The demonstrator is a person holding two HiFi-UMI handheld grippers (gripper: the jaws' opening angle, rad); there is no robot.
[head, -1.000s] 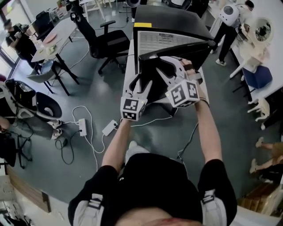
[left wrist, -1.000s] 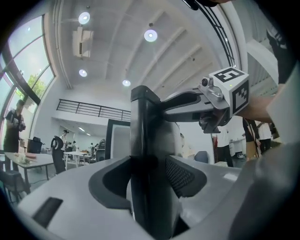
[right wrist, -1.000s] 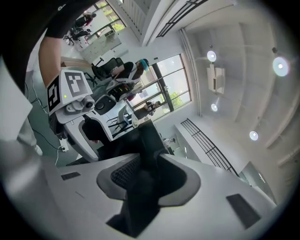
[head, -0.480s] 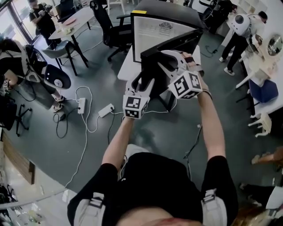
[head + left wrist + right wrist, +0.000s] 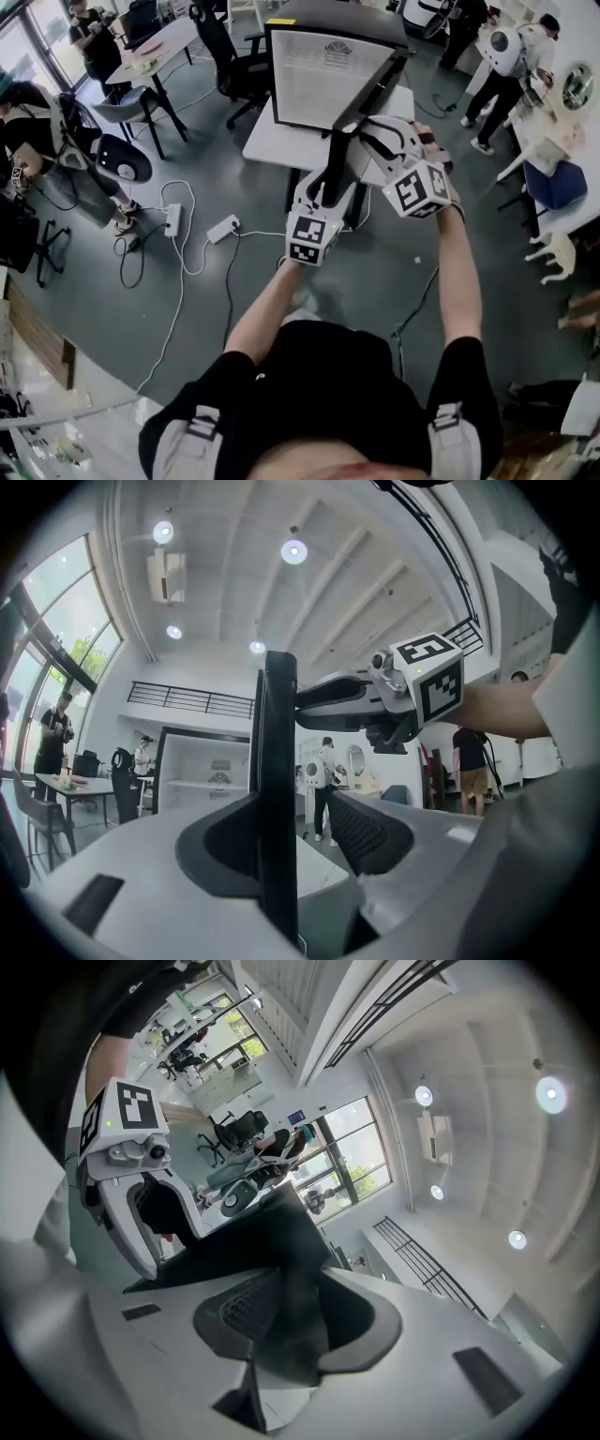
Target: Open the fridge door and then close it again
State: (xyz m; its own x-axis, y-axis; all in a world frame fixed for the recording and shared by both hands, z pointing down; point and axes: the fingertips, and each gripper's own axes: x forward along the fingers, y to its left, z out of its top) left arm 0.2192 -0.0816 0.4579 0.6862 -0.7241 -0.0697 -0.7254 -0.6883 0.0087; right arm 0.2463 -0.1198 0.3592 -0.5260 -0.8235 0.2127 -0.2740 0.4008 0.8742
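The black fridge (image 5: 337,19) stands ahead with its white inside (image 5: 319,80) showing. Its black door (image 5: 367,89) is swung out and shows edge-on in the head view. My left gripper (image 5: 323,183) is lower on the door's free edge. In the left gripper view that edge (image 5: 278,789) runs between the jaws against the left pad, with a gap to the right pad (image 5: 367,832), so my left gripper (image 5: 300,829) is open. My right gripper (image 5: 372,127) sits at the door's top edge. Seen from its own camera, my right gripper (image 5: 291,1321) is shut on the dark door panel (image 5: 281,1241).
A white table (image 5: 281,141) stands by the fridge. Power strips and cables (image 5: 202,234) lie on the grey floor at left. Office chairs (image 5: 230,56) and desks (image 5: 155,42) stand at upper left, with people beside them. Another person (image 5: 506,52) stands at upper right.
The door has swung further out, from slightly ajar to edge-on. Both grippers have moved right with it in the head view, keeping their places on its edge.
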